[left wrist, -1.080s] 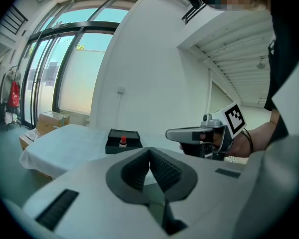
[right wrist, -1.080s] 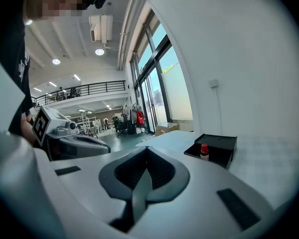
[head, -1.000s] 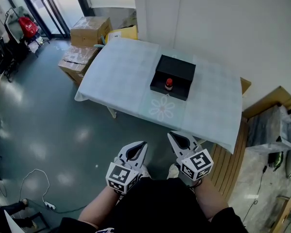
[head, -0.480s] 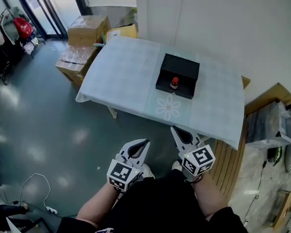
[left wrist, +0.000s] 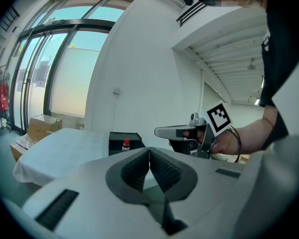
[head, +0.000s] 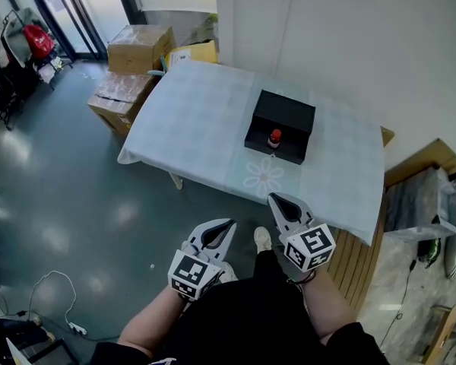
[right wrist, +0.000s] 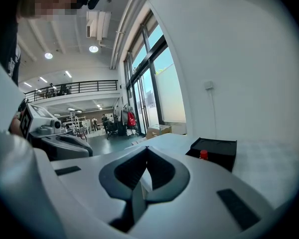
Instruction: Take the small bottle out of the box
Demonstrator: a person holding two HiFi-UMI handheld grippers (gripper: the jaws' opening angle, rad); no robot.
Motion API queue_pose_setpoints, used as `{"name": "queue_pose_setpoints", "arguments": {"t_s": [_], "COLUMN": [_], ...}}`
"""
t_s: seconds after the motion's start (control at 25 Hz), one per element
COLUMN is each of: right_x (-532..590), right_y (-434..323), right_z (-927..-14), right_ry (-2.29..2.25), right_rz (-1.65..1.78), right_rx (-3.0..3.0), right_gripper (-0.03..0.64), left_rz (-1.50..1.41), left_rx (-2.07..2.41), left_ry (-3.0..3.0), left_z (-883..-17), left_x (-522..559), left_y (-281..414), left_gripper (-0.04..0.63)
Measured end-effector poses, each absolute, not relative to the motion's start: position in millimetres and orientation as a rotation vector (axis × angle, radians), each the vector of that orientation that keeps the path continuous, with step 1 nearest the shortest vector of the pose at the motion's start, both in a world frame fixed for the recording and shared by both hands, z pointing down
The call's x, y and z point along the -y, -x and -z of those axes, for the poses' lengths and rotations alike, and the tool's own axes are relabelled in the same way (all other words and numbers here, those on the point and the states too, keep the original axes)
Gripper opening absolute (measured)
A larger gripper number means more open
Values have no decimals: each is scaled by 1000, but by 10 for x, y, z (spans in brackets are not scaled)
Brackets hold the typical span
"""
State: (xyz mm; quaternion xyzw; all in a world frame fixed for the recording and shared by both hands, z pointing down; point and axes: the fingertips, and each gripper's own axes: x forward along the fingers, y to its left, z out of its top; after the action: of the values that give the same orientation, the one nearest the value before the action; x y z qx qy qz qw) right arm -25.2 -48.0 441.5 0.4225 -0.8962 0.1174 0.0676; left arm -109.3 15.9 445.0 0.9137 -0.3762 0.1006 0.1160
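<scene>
The bottle (head: 274,138) stood upright in the box (head: 283,116), well ahead on the table (head: 190,112). The right gripper (head: 280,201) lay nearer, pointing almost at it — both it and the left gripper (head: 225,226) pressed together, empty.

Small bottle (head: 274,138): standing inside black box (head: 286,112), near its front wall.
Black box: resting on table (head: 190,120).
Left gripper (head: 227,225), right gripper (head: 275,201): hovering side by side, short of table.
</scene>
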Motion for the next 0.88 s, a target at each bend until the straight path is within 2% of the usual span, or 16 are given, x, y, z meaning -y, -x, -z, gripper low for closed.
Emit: {"name": "queue_pose_setpoints", "arguments": {"t_s": [0.88], "right_x": [1912], "right_y": [-204], "right_z": [-4881], "right_ry": [-1108], "right_rz": [-422], "right_rx": [2663], "right_gripper": [23], "left_rz": [-298], "left_rx": [1167], "left_ry": [-2585], "left_z": [-4626], "left_x": [890], "left_y": [479], "left_gripper": [29]}}
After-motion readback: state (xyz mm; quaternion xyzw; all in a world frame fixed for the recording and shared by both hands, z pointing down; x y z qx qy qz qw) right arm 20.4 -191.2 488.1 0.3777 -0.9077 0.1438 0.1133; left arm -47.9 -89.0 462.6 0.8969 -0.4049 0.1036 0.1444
